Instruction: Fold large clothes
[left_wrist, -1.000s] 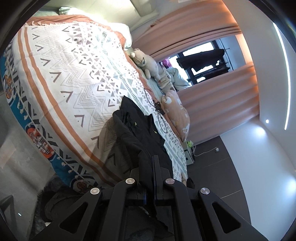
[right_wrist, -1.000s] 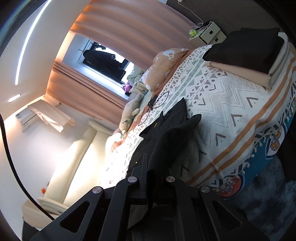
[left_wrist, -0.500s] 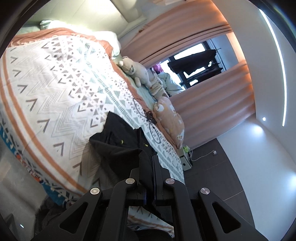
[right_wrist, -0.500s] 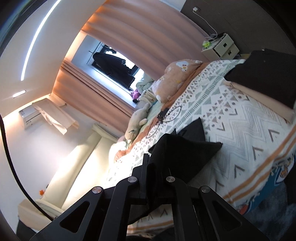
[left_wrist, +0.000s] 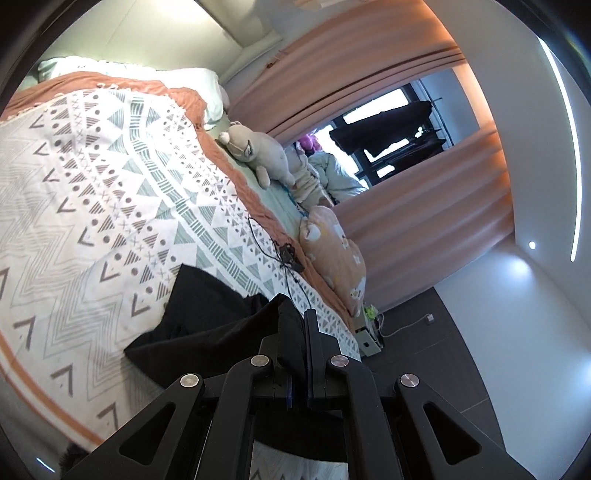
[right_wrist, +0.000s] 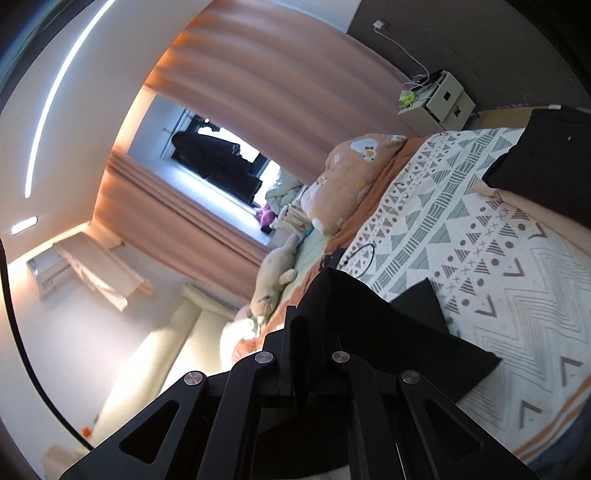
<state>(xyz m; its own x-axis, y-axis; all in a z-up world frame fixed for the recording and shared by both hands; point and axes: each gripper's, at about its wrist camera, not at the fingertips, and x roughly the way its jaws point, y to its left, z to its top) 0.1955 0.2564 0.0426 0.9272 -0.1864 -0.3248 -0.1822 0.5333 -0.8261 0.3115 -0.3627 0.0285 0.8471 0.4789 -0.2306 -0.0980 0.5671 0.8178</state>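
Black garment (left_wrist: 207, 325), draped, folded over patterned bedspread (left_wrist: 92, 192)

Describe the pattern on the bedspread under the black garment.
White bedspread with grey-green triangles, chevrons, dots and orange stripes; clearest in the left wrist view.

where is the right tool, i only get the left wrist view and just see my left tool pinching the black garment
observer: The right tool is shut on another edge of the same black garment.
operator: anything else folded on the bed
observer: Yes, a dark folded pile lies at the far corner of the bed, on top of a peach-coloured layer.
operator: is my garment touching that pile
observer: No, a wide stretch of patterned bedspread shows between them.
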